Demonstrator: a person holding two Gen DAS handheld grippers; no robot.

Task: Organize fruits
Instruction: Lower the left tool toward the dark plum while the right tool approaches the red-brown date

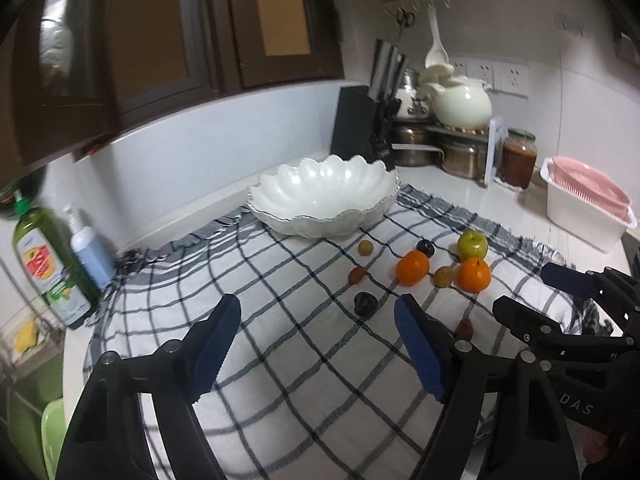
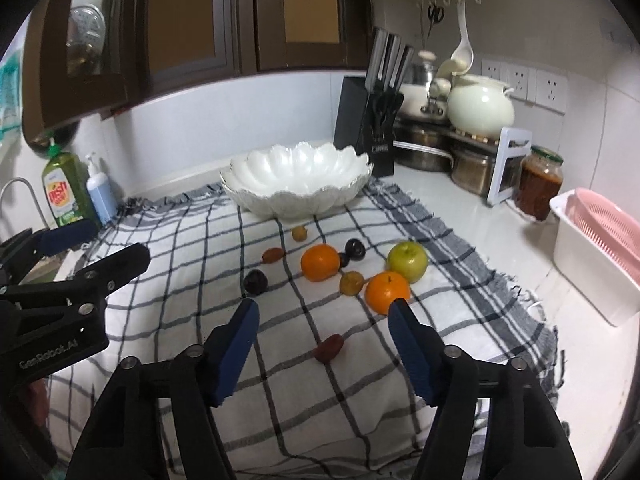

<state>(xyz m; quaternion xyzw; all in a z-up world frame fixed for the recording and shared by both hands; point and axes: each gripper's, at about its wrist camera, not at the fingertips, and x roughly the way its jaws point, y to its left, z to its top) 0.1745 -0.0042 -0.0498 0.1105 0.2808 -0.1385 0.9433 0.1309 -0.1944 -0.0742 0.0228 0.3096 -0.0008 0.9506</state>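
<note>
A white scalloped bowl [image 1: 324,196] [image 2: 298,182] stands empty at the far side of a checked cloth [image 1: 280,360] [image 2: 192,248]. In front of it lie two oranges [image 2: 320,263] [image 2: 387,293], a green apple [image 2: 407,261], dark plums [image 2: 256,281] [image 2: 355,249] and small reddish and yellow fruits [image 2: 329,347] [image 2: 351,282]. My left gripper [image 1: 316,312] is open and empty above the cloth, left of the fruit. My right gripper [image 2: 324,316] is open and empty, hovering just short of a small red fruit.
A black knife block [image 2: 362,120], pots and a white teapot [image 2: 480,110] stand at the back. A sauce jar [image 2: 538,186] and a white bin with a pink strainer [image 2: 600,248] are at the right. Soap bottles [image 2: 66,188] stand at the left by the sink.
</note>
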